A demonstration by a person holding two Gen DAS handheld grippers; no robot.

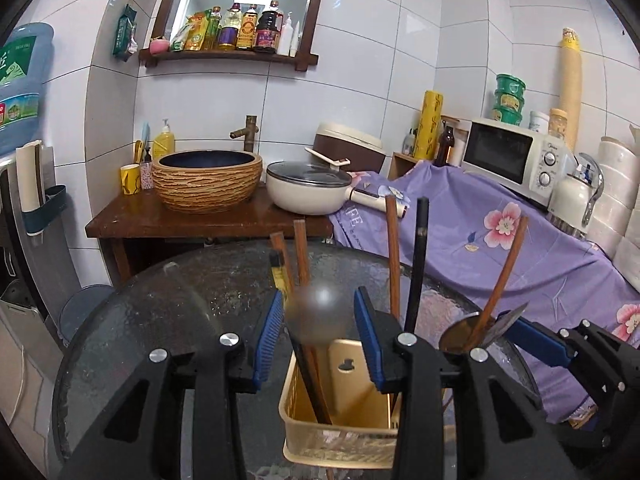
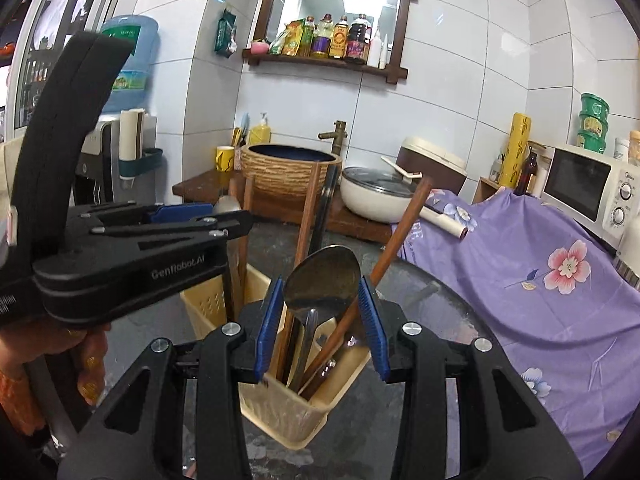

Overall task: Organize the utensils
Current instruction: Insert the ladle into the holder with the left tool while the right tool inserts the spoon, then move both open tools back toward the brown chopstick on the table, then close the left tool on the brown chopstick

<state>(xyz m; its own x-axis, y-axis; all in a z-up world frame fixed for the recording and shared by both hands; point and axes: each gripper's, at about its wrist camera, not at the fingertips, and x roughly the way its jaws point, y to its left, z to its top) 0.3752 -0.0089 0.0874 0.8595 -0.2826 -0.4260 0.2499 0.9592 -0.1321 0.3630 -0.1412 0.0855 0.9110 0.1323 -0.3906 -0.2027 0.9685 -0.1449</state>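
Utensils (image 2: 320, 280) upright in yellow holder (image 2: 280, 412); left gripper (image 1: 320, 332), right gripper (image 2: 320, 320) fingers released, straddling them.

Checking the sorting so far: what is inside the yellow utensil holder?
The yellow utensil holder contains a metal spoon, bowl upward, plus brown chopsticks and a black one. Their lower ends are hidden by its walls.

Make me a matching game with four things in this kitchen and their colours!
Things:
1. microwave
2. cloth
3. utensil holder
4. mug

Colours:
A. purple with flowers
B. bright yellow
C. white
D. pale beige

Pairs: 1-C, 2-A, 3-D, 4-B
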